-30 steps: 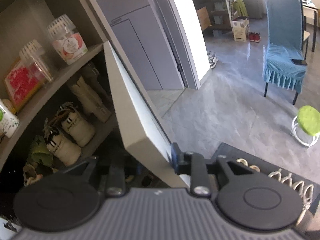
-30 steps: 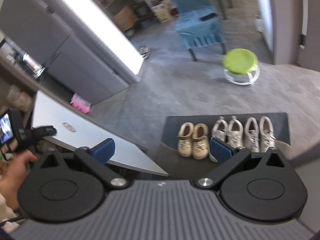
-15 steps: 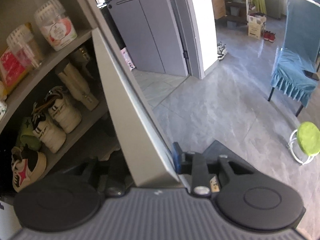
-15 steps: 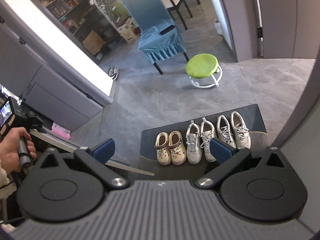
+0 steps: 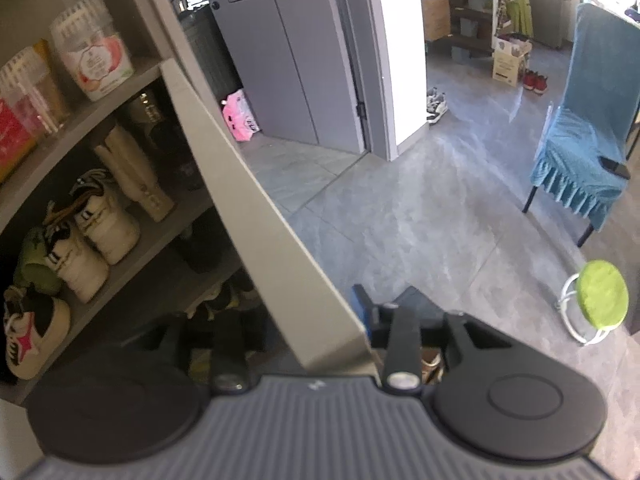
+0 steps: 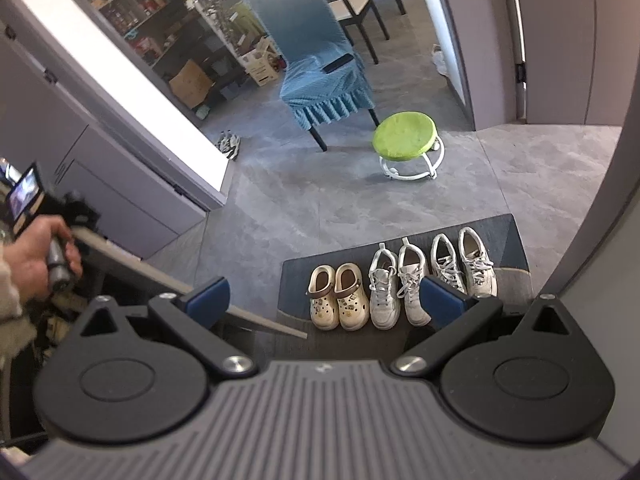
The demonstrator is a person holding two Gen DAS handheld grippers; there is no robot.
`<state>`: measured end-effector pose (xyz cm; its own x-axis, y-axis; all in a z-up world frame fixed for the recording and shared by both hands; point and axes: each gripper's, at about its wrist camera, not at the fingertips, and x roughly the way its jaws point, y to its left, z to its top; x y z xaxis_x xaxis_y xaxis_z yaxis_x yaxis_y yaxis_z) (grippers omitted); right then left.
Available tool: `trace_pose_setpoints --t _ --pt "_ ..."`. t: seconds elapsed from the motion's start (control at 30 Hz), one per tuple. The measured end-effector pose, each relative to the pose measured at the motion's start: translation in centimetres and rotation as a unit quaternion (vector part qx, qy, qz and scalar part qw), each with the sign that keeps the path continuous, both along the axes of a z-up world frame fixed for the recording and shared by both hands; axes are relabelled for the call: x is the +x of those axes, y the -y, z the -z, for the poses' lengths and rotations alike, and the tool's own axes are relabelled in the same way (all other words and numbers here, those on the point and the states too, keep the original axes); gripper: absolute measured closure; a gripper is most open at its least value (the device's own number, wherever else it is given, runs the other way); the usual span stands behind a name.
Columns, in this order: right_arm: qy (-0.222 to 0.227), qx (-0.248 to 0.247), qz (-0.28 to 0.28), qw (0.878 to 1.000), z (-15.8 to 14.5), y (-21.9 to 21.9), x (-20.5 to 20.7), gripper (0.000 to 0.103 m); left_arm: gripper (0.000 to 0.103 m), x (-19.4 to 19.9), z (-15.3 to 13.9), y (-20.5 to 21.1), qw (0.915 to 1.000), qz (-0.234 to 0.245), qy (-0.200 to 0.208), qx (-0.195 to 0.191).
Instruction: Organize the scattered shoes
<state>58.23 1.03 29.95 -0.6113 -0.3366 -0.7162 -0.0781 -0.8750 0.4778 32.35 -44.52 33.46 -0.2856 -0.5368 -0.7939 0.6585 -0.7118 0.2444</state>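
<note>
Three pale pairs are sitting in a row on the mat [image 6: 516, 232]: clogs [image 6: 338, 296], sneakers [image 6: 398, 280], trainers [image 6: 464, 260]; right gripper [image 6: 324, 296] is hovering with fingers wide apart, empty; left gripper [image 5: 304, 320] is clamping the door [image 5: 256, 216] edge; since earlier the door is swinging further, baring more shelved shoes [image 5: 92, 232].

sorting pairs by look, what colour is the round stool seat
Lime green, on a white frame; the stool shows best in the right wrist view.
</note>
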Motion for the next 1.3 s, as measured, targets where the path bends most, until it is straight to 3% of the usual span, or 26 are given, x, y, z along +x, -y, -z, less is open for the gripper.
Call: trace_pose_setpoints --t 0.23,0.33,0.4,0.5,0.67,0.87,1.1,1.13,1.3 --pt "-0.003 -0.022 0.005 1.0 0.4 0.0 0.6 0.0 0.051 -1.8 -0.6 0.1 0.9996 0.006 -0.016 0.023" --pt "0.001 -0.021 0.002 1.0 0.2 0.5 1.0 0.0 0.046 -1.6 -1.5 -1.3 0.9986 0.045 -0.028 -0.006" --pt "0.007 -0.02 -0.005 1.0 0.5 1.0 1.0 0.0 0.037 -1.0 -2.0 -2.4 0.9963 0.077 -0.036 -0.014" --pt "0.016 -0.017 -0.031 0.999 0.9 2.1 0.7 0.0 0.032 0.8 -2.7 -3.6 0.994 0.092 -0.054 -0.023" --pt "0.024 -0.001 -0.089 0.996 1.2 3.9 0.1 0.0 0.028 5.3 -2.8 -4.3 0.992 0.095 -0.083 -0.011" --pt "0.025 0.033 -0.17 0.985 0.3 6.8 -0.3 0.0 0.021 13.7 -2.5 -2.7 0.9921 0.075 -0.1 0.009" --pt "0.037 0.043 -0.193 0.98 0.5 10.0 0.4 0.0 0.011 23.0 -1.4 0.4 0.9934 0.041 -0.107 0.012" --pt "0.043 0.043 -0.19 0.98 1.1 10.5 0.7 0.0 0.011 23.7 -1.2 0.6 0.9932 0.04 -0.108 0.016" --pt "0.063 0.056 -0.178 0.98 10.2 12.3 2.4 0.0 0.008 29.1 2.3 1.8 0.99 0.017 -0.127 0.06"
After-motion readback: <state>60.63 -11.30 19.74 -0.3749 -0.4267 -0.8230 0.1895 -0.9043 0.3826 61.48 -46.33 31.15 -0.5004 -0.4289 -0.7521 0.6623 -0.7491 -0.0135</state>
